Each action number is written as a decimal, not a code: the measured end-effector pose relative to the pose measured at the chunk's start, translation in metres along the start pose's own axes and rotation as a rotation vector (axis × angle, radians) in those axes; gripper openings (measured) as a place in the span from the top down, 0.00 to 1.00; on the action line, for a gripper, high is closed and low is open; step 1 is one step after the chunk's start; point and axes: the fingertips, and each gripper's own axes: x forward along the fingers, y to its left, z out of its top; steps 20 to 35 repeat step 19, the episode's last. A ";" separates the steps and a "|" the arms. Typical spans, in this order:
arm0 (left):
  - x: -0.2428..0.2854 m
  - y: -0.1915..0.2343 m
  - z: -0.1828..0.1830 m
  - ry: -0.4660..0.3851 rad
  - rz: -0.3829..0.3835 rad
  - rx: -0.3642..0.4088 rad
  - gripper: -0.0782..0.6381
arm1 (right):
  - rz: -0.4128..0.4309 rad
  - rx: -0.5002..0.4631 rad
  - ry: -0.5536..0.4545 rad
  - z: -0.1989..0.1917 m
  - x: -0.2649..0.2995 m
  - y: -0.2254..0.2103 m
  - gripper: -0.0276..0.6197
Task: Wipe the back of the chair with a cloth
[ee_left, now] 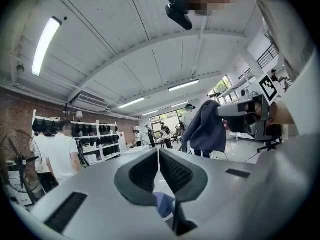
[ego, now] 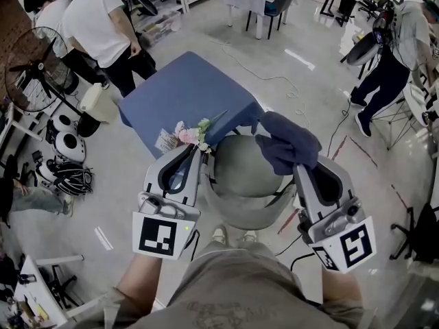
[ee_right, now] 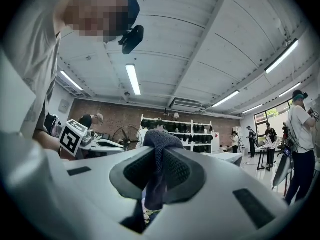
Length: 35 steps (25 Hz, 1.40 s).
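**Cloth clamped in your right gripper, above the chair**

The cloth (ego: 288,149) is dark blue and bunched into a soft lump. One fold sticks up past the fingers and the rest droops below them. In the head view it hangs over the far right rim of the chair (ego: 240,166), a grey rounded shell. Whether it touches the shell cannot be told.

Your right gripper (ego: 302,166) points level, and its fingers (ee_right: 176,171) are pressed onto the cloth from both sides. Your left gripper (ego: 192,149) also points level, beside the chair's left rim. Its fingers are closed against each other with nothing between them.

Just beyond the chair stands a desk (ego: 185,91) with a blue top, and a small bunch of flowers (ego: 192,134) lies at its near edge, close to your left fingertips. The floor (ego: 309,94) is pale grey, with a cable running across it. A fan (ego: 34,64) stands at the left, and a person in a white shirt (ego: 103,19) is near it. Dark-filled shelves (ee_right: 192,131) line a brick wall.
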 end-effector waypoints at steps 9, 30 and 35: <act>-0.012 -0.010 -0.028 0.053 -0.006 -0.015 0.85 | 0.006 -0.006 0.090 -0.039 -0.004 0.010 0.87; -0.017 -0.011 -0.027 0.054 0.001 -0.014 0.86 | 0.004 0.006 0.080 -0.038 -0.002 0.010 0.87; -0.017 -0.011 -0.027 0.054 0.001 -0.014 0.86 | 0.004 0.006 0.080 -0.038 -0.002 0.010 0.87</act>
